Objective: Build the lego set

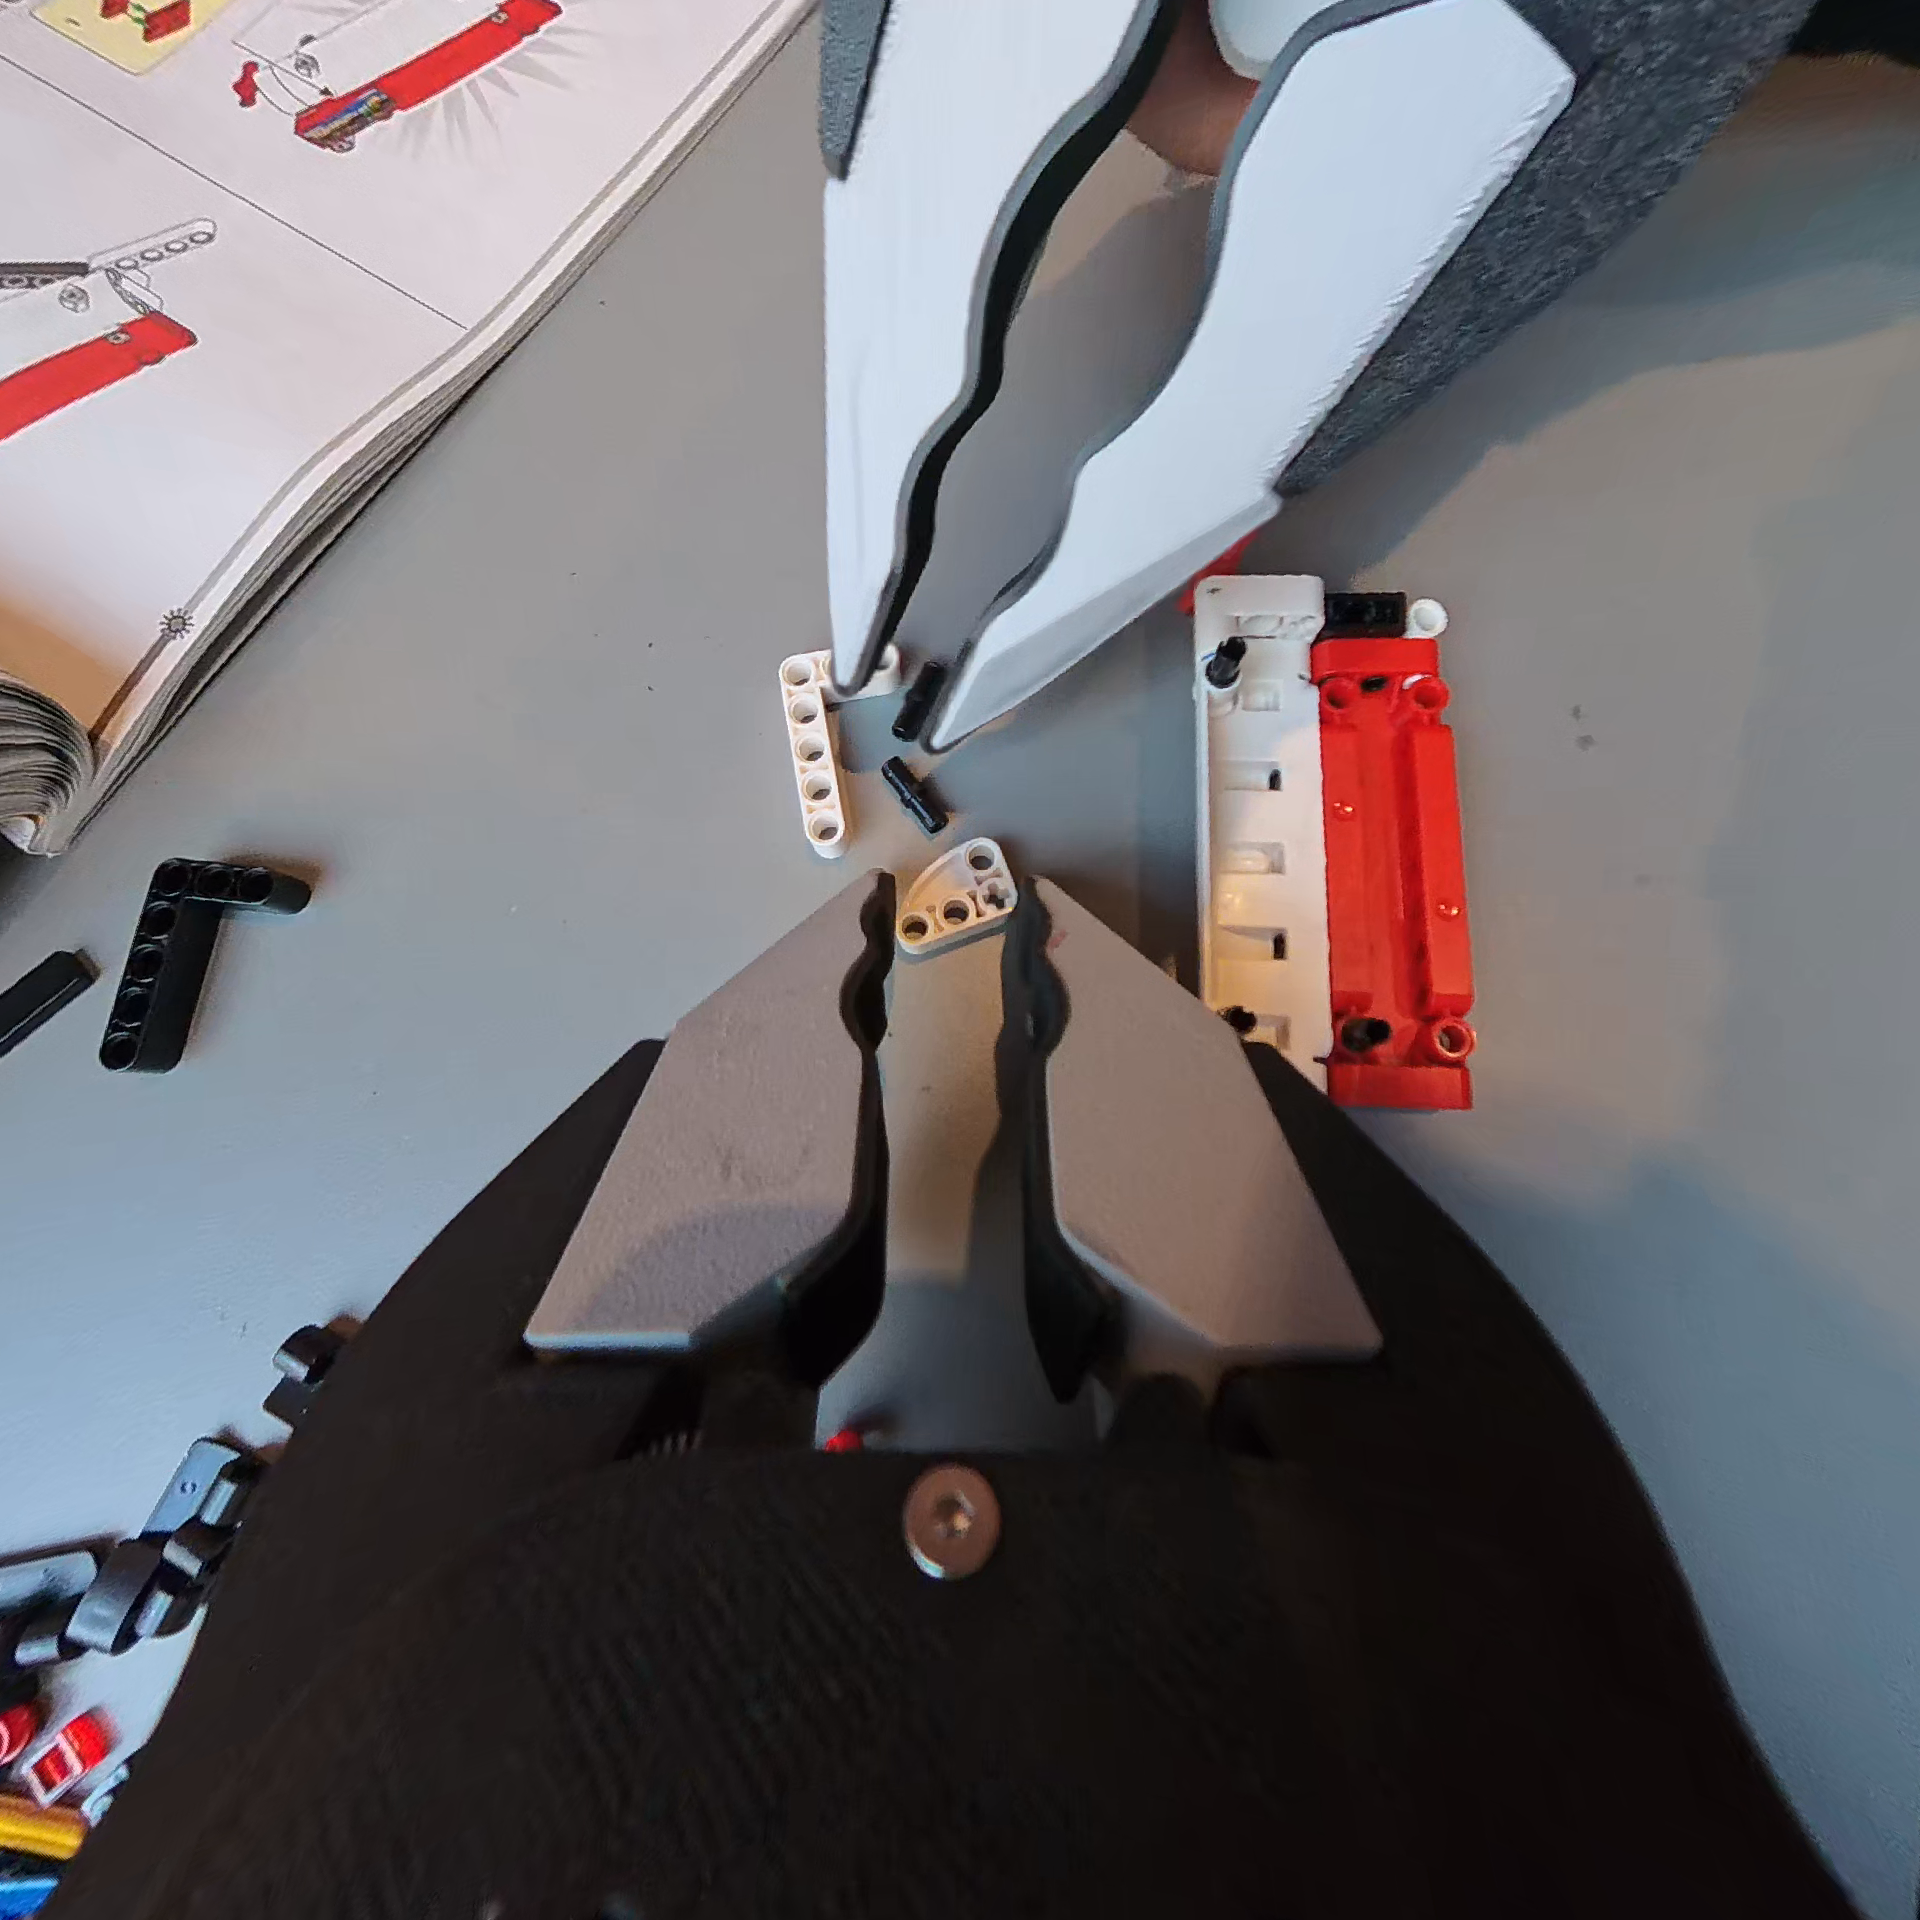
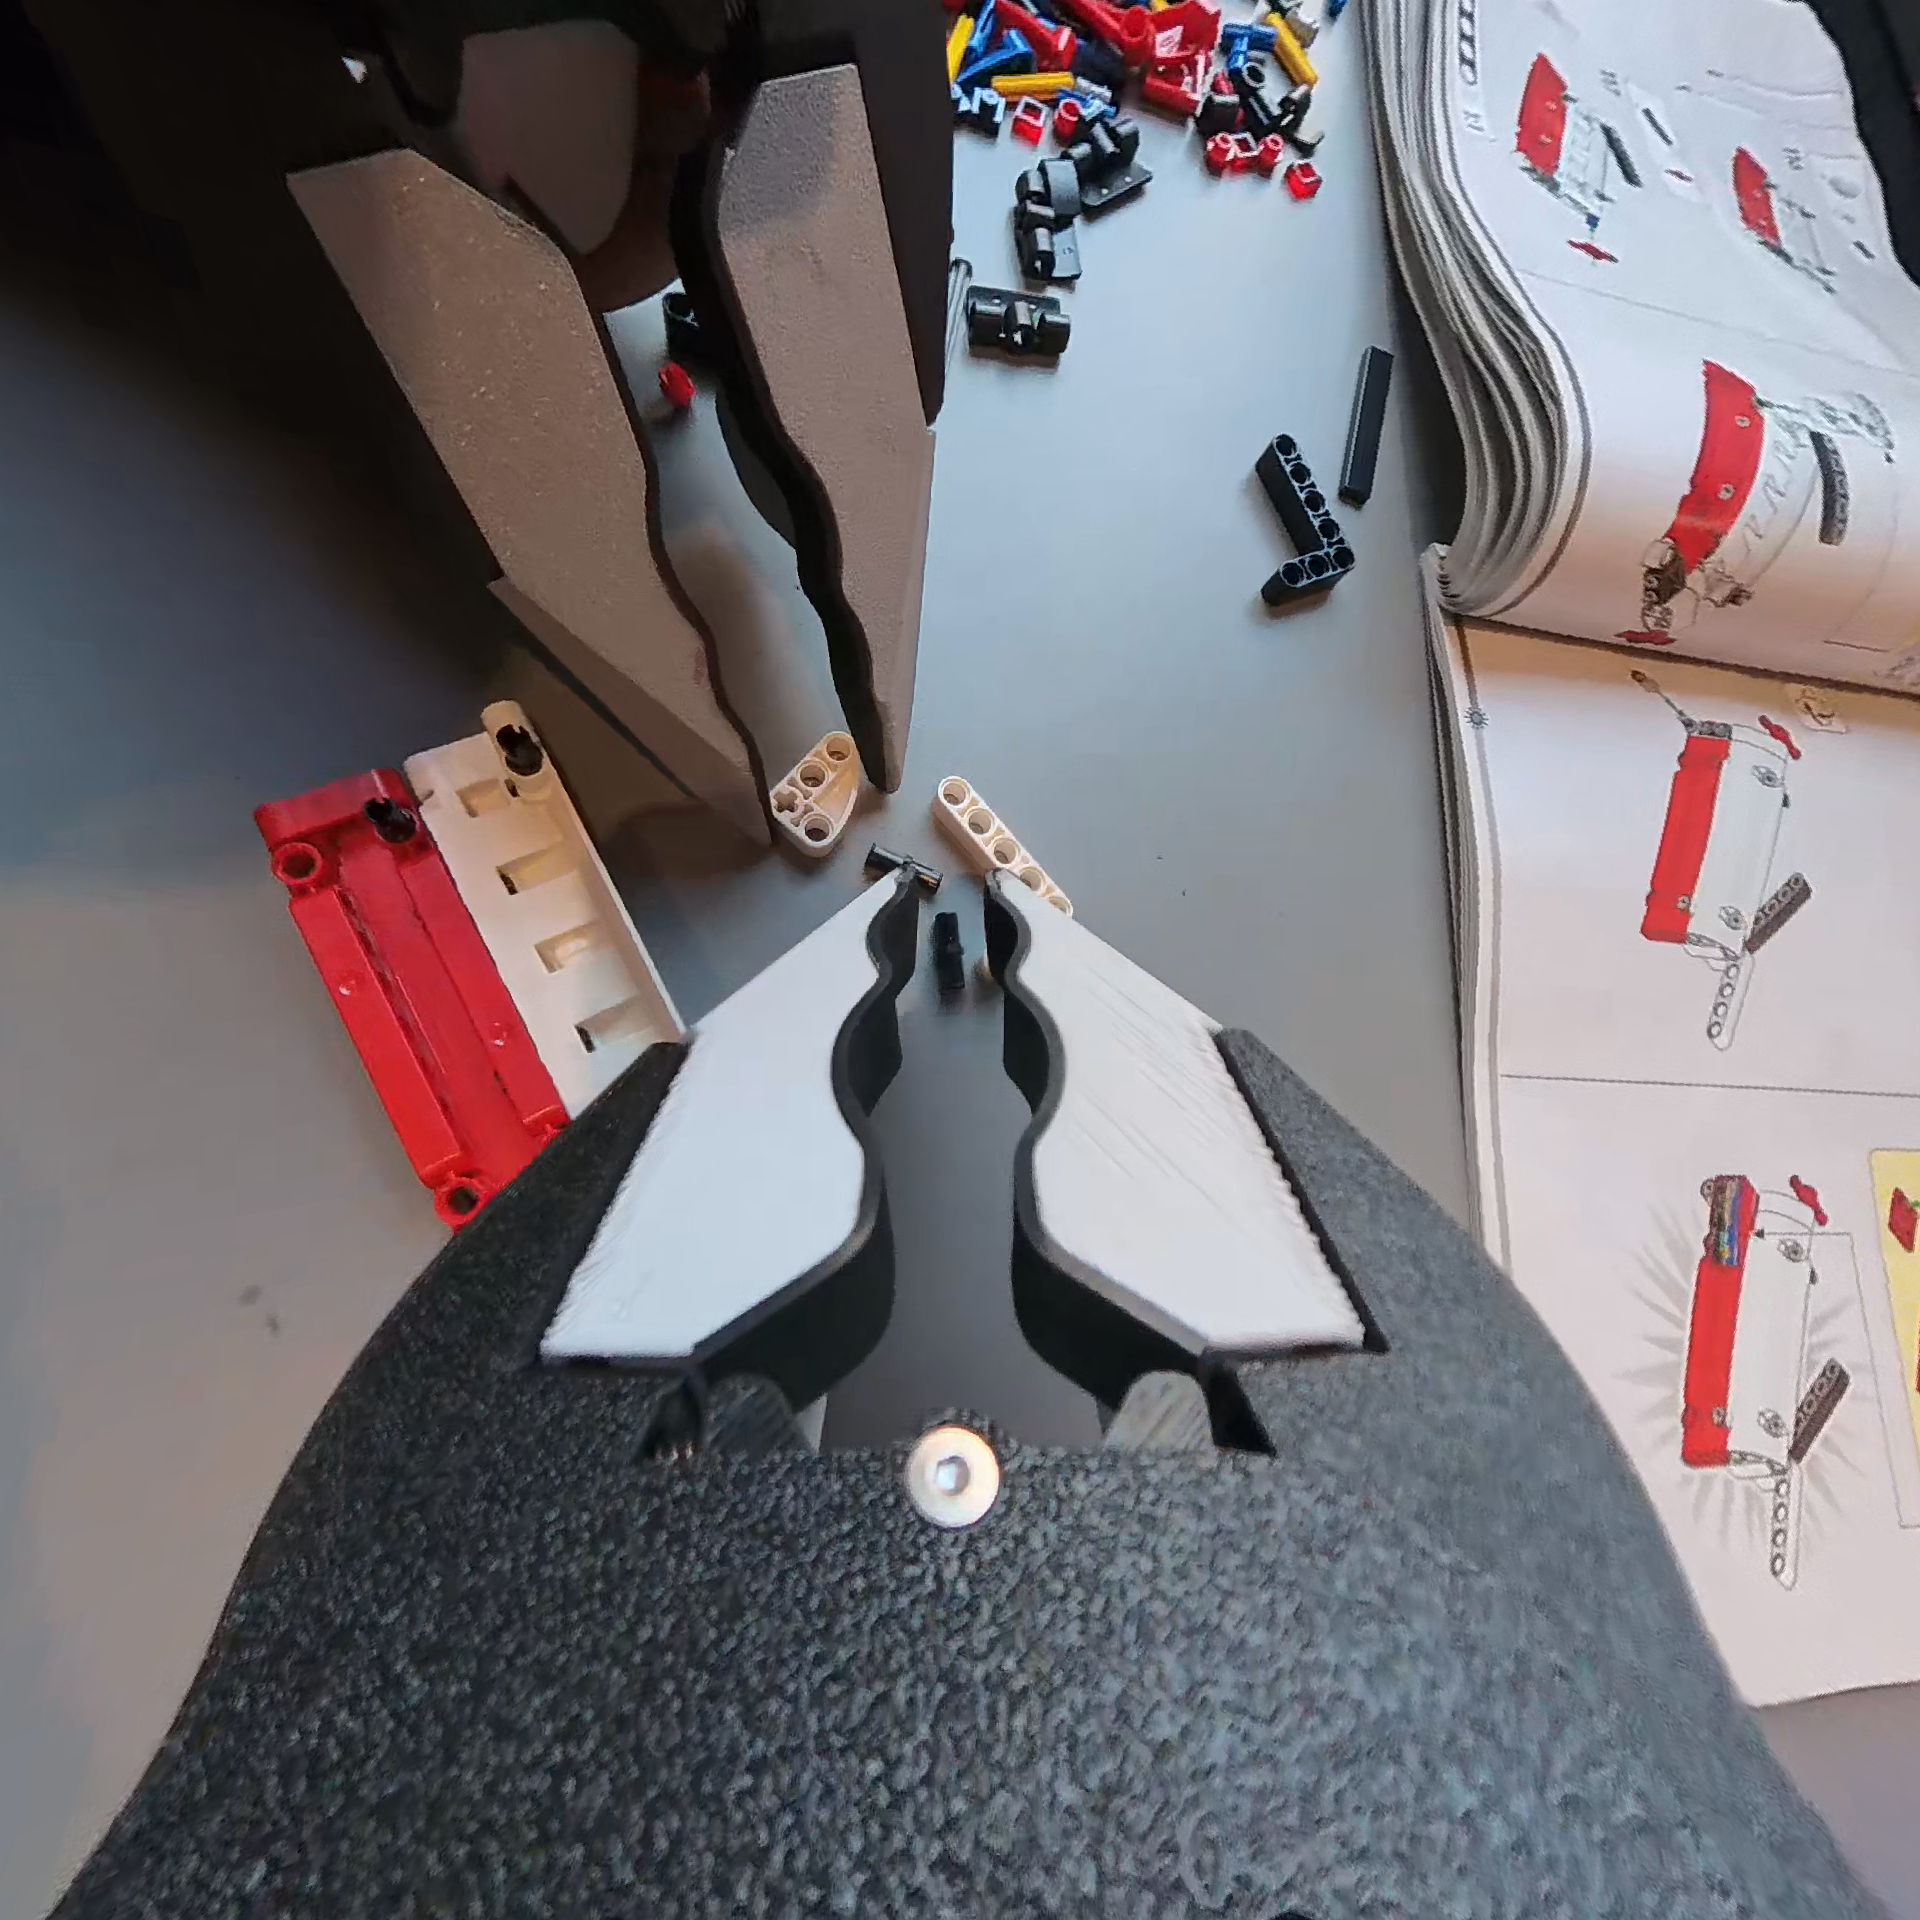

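Early build: red-and-white panel [image 1: 1335, 842] joined, small parts loose.
Left gripper [image 1: 956, 914] spread around curved piece [image 1: 956, 909]; right gripper [image 2: 945, 904] spread over black pin [image 2: 948, 951]; pile [image 2: 1132, 73] unused.

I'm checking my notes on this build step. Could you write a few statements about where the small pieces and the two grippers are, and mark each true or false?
1. A black pin lies between the right gripper's open fingers. True.
2. The left gripper is clamped shut on the black L-shaped beam. False: it is open, with the small white curved piece at its tips; the beam lies apart.
3. The red and white panel assembly lies flat on the table. True.
4. The instruction booklet is closed. False: it lies open.
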`<control>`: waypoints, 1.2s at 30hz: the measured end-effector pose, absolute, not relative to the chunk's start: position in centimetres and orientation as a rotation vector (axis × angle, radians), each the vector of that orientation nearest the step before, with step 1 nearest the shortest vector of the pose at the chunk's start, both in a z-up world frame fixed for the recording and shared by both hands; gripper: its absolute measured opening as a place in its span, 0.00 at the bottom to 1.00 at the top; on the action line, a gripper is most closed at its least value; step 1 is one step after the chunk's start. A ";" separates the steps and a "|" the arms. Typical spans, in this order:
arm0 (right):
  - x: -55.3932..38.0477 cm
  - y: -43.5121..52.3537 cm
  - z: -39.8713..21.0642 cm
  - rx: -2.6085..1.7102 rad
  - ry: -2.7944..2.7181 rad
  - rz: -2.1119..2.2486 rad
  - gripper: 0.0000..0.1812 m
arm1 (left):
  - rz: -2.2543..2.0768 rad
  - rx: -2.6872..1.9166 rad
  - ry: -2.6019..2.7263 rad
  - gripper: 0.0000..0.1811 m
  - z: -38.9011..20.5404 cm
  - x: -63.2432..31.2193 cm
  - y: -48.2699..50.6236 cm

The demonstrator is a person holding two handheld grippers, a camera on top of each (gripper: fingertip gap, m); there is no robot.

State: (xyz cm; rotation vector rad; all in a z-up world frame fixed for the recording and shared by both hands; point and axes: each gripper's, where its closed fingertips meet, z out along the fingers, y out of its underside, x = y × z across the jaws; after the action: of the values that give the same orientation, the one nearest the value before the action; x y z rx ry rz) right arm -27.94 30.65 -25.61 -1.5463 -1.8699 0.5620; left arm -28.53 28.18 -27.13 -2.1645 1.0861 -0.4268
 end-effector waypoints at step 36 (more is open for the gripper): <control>-24.4 31.6 -22.0 -1.648 -1.575 0.646 0.04 | -0.397 -2.145 0.981 0.14 -25.1 -29.7 28.6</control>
State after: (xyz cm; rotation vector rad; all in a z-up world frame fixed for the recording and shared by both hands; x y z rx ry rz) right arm -24.44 31.62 -22.04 -1.6482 -1.5748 0.6463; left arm -29.70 28.58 -25.11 -2.1446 0.9811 -0.3966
